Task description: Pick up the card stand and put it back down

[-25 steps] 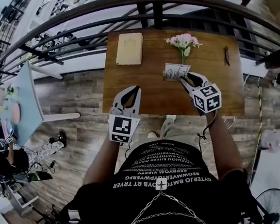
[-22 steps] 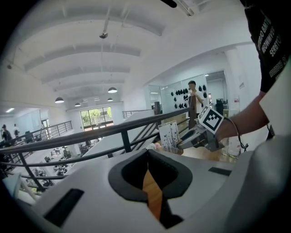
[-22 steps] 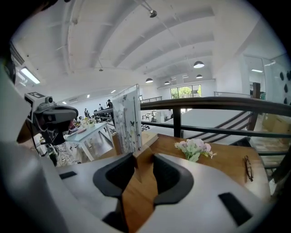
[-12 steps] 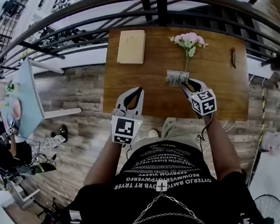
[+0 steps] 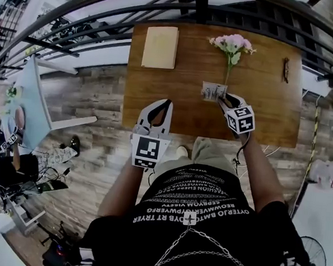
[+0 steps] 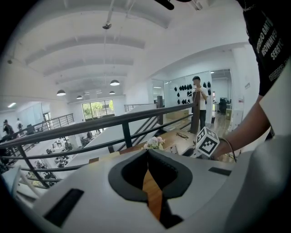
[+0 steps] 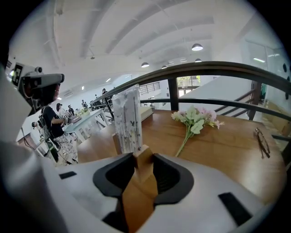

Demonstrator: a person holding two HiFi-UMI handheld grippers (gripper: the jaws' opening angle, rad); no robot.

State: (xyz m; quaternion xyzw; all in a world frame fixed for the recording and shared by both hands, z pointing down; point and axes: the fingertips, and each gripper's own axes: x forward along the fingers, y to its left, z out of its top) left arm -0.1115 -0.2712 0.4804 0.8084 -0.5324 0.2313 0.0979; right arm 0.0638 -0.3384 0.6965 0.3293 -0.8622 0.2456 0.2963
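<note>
Step in hand, I judge: put-down. Right tongs clamped on wooden base of card stand. Card upright, mid-tabletop, between flower stem and near edge. I cannot tell if base touches wood. Left tongs closed, empty, over near edge. Next: seat base flat, then release.

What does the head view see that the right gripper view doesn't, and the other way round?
Only the head view: the person's black printed shirt and the black-and-white marker cube on the right gripper. Only the right gripper view: the white ceiling with round lamps, and the light wooden base of the clear card stand pinched between that gripper's jaws. Both: the stand, the brown wooden table, the pink flower sprig and the dark glasses.
</note>
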